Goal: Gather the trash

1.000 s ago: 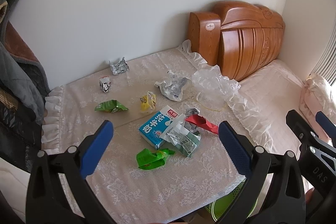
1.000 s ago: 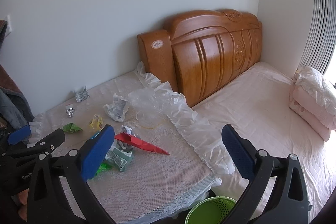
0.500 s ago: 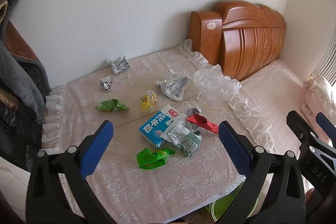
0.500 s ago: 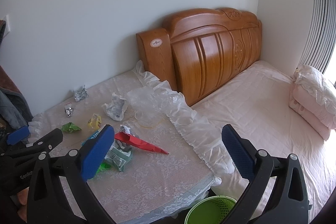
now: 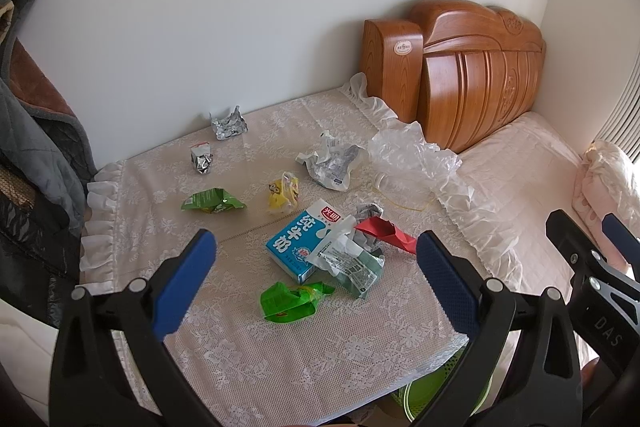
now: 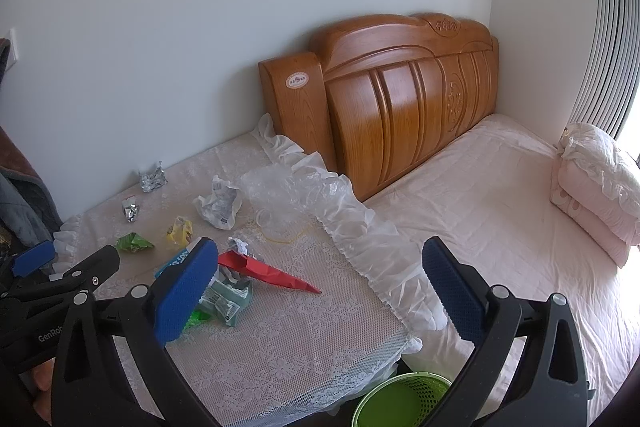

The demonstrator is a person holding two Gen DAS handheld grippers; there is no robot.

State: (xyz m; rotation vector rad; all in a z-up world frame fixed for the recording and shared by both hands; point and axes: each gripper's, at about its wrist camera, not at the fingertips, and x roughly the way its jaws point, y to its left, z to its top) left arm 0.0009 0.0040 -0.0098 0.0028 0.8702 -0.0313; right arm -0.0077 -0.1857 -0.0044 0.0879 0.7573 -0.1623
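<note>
Both the left gripper [image 5: 316, 279] and right gripper [image 6: 318, 291] hover spread wide and empty above the lace-covered table [image 5: 280, 347], with the crumpled green plastic wrapper [image 5: 292, 301] lying just beyond the left one's fingertips.

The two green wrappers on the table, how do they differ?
The near green wrapper is bright green and lies by the milk carton; the far green wrapper is duller, with printing, and lies apart from the pile. Both are crumpled and rest on the lace tablecloth.

bright window daylight, sharp, fisheye-warped edges
</note>
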